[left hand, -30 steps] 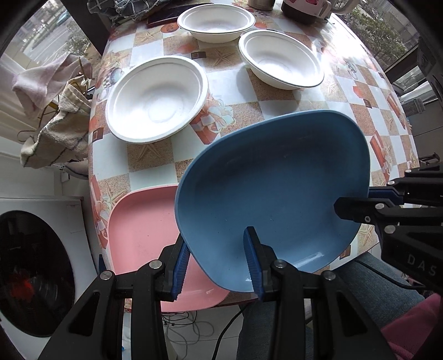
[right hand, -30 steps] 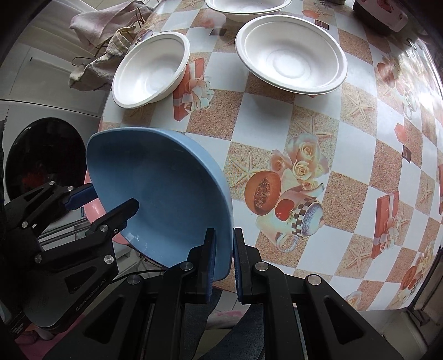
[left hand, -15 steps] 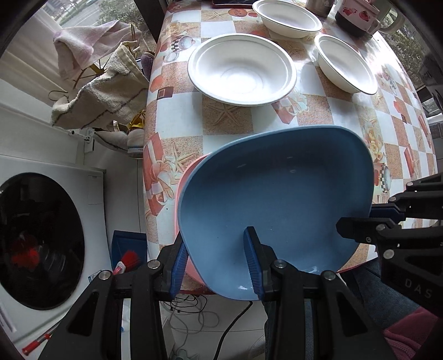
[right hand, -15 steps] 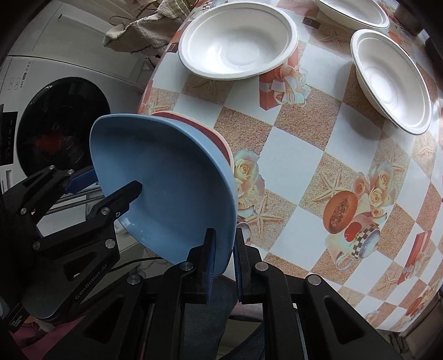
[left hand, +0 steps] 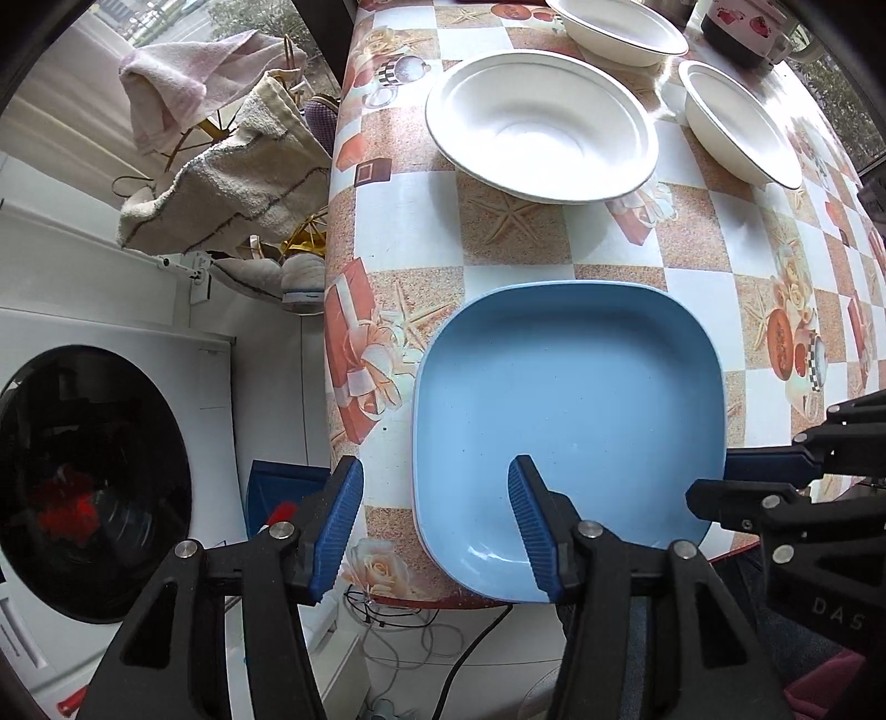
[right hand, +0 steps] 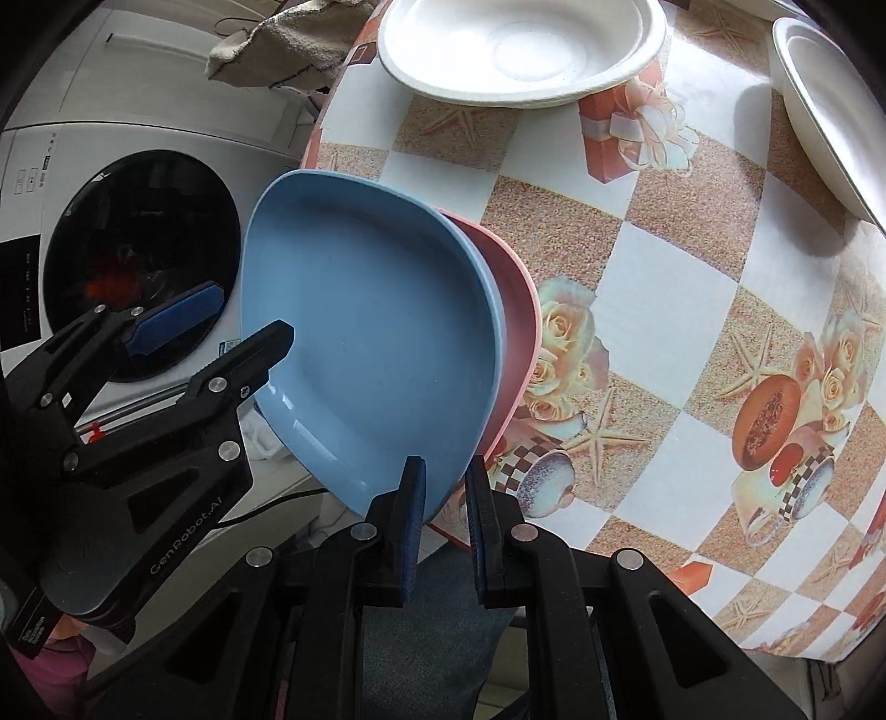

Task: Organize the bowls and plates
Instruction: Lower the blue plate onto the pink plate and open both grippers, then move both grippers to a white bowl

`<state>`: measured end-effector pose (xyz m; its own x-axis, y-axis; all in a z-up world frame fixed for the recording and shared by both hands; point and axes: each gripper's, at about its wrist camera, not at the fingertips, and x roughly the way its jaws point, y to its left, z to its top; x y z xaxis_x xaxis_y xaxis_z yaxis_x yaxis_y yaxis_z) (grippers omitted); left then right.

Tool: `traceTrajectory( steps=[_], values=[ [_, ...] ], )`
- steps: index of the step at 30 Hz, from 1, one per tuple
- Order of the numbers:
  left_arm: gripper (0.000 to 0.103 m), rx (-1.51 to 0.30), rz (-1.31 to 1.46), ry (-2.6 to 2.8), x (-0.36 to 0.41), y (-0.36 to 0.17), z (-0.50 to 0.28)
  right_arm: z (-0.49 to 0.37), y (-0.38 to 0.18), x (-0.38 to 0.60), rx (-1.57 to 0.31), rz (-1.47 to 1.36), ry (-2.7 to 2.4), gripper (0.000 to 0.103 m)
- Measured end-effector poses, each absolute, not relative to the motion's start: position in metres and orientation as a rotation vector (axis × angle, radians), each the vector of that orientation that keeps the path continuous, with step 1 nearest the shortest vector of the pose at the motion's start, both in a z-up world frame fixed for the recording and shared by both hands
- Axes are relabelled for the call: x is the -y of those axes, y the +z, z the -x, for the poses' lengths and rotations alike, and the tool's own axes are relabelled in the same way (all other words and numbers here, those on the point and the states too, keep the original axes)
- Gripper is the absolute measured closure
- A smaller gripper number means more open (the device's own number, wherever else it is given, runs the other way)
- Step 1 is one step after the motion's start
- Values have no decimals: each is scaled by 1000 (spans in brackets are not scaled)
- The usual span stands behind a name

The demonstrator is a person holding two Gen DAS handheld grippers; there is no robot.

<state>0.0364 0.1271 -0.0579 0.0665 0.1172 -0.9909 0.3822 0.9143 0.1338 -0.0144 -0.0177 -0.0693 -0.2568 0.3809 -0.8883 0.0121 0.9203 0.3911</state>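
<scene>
A blue square plate (left hand: pixel 570 421) lies stacked on a pink plate (right hand: pixel 515 327) at the table's near left corner. Only a thin pink edge shows in the left wrist view. My left gripper (left hand: pixel 437 526) is open, one finger over the plate's near rim, the other beside it, off the table edge. My right gripper (right hand: pixel 446 498) straddles the right rim of the blue plate (right hand: pixel 365 332); a narrow gap shows between its pads. A wide white bowl (left hand: pixel 540 124) and two smaller white bowls (left hand: pixel 736 133) (left hand: pixel 614 27) stand farther back.
The table (left hand: pixel 515 249) has a checkered cloth with starfish and flower prints. A washing machine (left hand: pixel 83 487) stands to its left, with towels (left hand: pixel 232 166) on a rack behind it. A dark pot (left hand: pixel 742 27) stands at the far right. Cables lie on the floor.
The blue plate has come down from a tilted hold onto the pink plate and now lies flat. My left gripper has opened and let go of its rim. My right gripper's pads have parted slightly.
</scene>
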Motion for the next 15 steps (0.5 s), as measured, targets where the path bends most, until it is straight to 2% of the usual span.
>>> traceTrajectory(
  steps=[1, 3, 9, 15],
  values=[
    [33, -1497, -402, -198, -129, -57, -37, 15, -69, 23, -1803, -293, 339, 64],
    [31, -1496, -386, -189, -133, -55, -38, 17, -68, 42, -1789, -340, 309, 35],
    [27, -1510, -311, -197, -133, -50, -42, 32, -80, 111, -1806, -506, 102, 34],
    [27, -1482, -300, -313, -95, -36, -47, 58, -91, 179, -1807, -700, -126, 34]
  ],
)
